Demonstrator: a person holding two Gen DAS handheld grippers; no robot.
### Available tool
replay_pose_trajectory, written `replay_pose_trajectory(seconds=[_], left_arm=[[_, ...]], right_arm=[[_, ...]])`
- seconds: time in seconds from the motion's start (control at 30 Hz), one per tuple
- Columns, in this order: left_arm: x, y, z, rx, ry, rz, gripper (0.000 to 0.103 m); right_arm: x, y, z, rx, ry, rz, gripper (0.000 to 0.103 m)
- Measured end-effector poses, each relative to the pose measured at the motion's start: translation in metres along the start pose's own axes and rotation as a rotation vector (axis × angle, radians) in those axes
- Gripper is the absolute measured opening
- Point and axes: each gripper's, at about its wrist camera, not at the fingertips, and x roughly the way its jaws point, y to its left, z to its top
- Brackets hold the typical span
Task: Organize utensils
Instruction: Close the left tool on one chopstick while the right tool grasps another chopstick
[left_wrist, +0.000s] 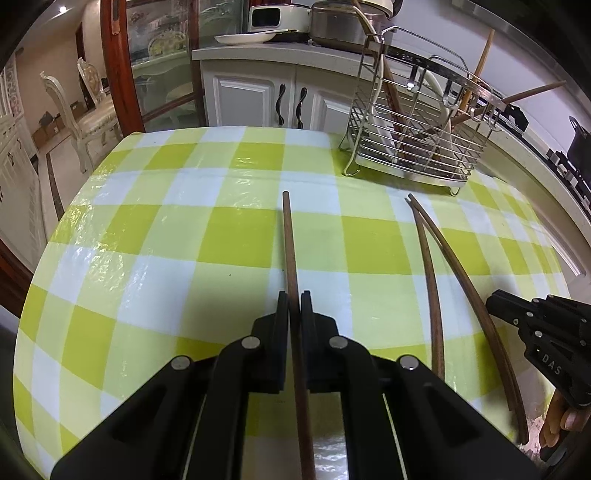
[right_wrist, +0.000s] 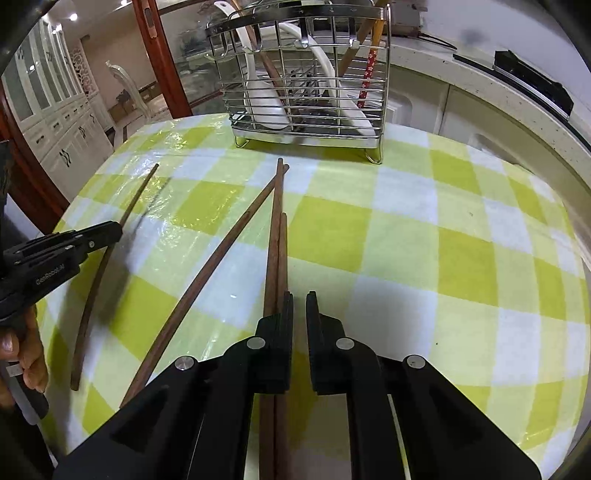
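Left tongs (left_wrist: 294, 295) clamped on one chopstick (left_wrist: 289, 240). Right tongs (right_wrist: 299, 295) narrow, empty; chopstick pair (right_wrist: 276, 236) beside them. Rack (right_wrist: 306, 92) at 12 o'clock.

Bright indoor light is falling from overhead, and ceiling lamps (left_wrist: 62, 9) are glowing in the far room. Glare is rippling across my checked tablecloth (left_wrist: 122, 266) in white patches. My left gripper (right_wrist: 74, 240) is casting a soft, smeared shadow beside its chopstick (right_wrist: 107, 258). The fisheye is bowing every edge, and black vignetting is crowding the corners.
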Motion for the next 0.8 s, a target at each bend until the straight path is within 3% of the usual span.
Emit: replay_pose_trajectory(seconds=[0.13,0.27,0.8], left_arm=[[0.003,0.002,-0.002,-0.004,0.007,0.0,0.007],[0.004,0.003,-0.003,-0.005,0.009,0.0,0.007],[0.004,0.002,-0.005,-0.009,0.008,-0.005,0.007]], right_arm=[[0.001,0.001,-0.001,0.0,-0.005,0.008,0.015],[-0.008,0.001,-0.001,-0.011,-0.048,-0.002,0.059],[0.002,0.003,-0.003,-0.036,-0.023,-0.03,0.059]])
